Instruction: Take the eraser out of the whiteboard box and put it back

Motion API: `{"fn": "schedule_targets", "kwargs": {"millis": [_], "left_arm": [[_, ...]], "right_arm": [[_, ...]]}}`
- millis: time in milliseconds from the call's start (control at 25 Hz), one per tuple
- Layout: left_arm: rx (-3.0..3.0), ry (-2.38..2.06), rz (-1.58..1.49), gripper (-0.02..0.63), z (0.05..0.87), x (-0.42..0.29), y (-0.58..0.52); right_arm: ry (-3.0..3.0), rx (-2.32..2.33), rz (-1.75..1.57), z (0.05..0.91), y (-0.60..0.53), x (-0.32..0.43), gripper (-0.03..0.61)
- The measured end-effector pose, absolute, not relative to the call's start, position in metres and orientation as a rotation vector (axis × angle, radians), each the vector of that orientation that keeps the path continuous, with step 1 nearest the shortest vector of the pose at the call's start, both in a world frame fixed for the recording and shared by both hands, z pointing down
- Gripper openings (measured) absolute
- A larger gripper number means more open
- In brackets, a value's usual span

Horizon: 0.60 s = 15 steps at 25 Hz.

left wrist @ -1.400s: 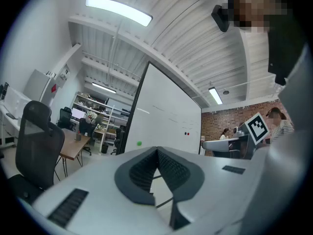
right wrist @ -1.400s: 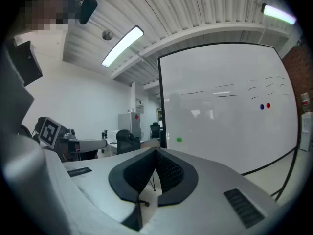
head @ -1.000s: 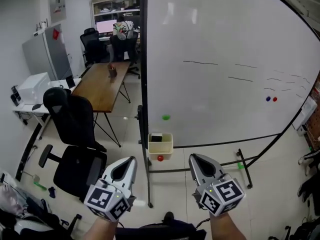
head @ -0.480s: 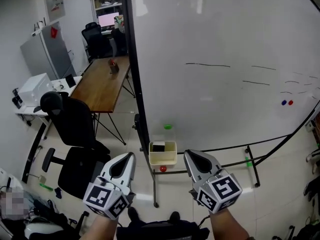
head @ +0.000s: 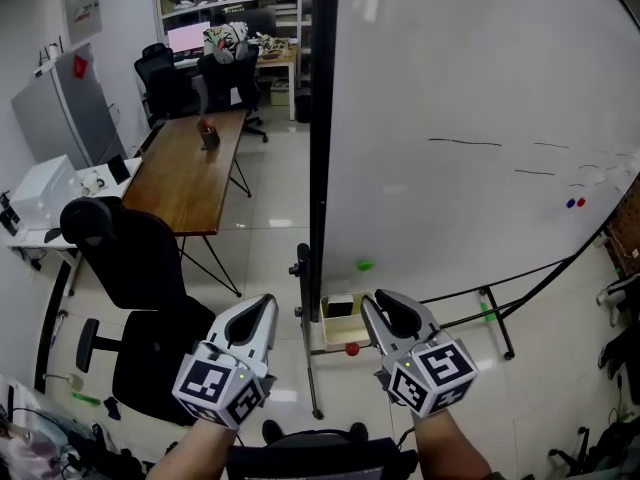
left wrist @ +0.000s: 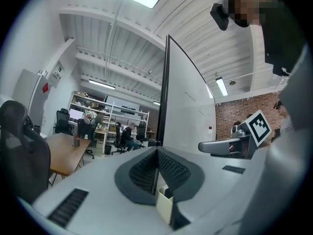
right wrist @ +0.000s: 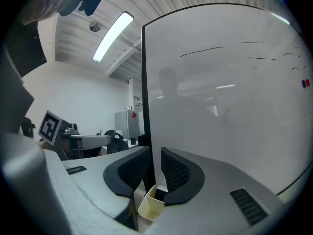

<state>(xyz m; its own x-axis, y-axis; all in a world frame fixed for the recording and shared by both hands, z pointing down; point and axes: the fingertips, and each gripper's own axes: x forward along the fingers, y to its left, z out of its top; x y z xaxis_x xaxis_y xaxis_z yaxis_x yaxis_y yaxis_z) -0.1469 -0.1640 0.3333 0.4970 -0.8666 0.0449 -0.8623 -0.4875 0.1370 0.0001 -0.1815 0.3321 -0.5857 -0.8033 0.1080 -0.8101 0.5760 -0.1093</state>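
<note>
A cream whiteboard box (head: 335, 334) hangs at the lower left corner of the whiteboard (head: 470, 118), with a black eraser (head: 341, 308) standing in it. My left gripper (head: 266, 306) is level just left of the box, its jaws shut and empty. My right gripper (head: 372, 302) is just right of the box; its jaws are opening, with a narrow gap and nothing between them. In the left gripper view the box (left wrist: 164, 205) and eraser (left wrist: 169, 194) show below the left gripper (left wrist: 157, 152). In the right gripper view the box (right wrist: 149, 208) and eraser (right wrist: 160, 195) sit beyond the right gripper (right wrist: 155, 156).
The whiteboard's black frame post (head: 320, 168) and stand foot (head: 311, 378) are close ahead. A red magnet (head: 352, 349) and a green magnet (head: 366, 265) are near the box. A black office chair (head: 140, 268) and a wooden table (head: 190, 173) stand to the left.
Both grippers have come nearer the whiteboard, and the box now lies between their tips in the head view. The board's edge has shifted right in the picture.
</note>
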Motion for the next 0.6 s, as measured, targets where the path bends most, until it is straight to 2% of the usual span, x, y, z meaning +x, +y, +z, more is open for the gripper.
{"fn": "schedule_targets", "kwargs": {"millis": [80,320,400,600], "left_arm": [[2.591,-1.508,-0.052,0.031,0.332,-0.155,-0.173],[2.58,-1.511,-0.077,0.032,0.328,-0.167,-0.191],[2.566,-1.53,-0.078,0.032,0.334,-0.17,-0.196],[2.485,-1.57,-0.034,0.032,0.365,-0.176,-0.213]], "right_arm": [[-2.734,1.423,0.23,0.332,-0.188,-0.008,0.117],[-2.686,1.457,0.23,0.337,-0.204,-0.02,0.132],[-2.657,1.46,0.267,0.349,-0.211,-0.022,0.161],[-2.55,1.446,0.373,0.398,-0.23,-0.024,0.183]]}}
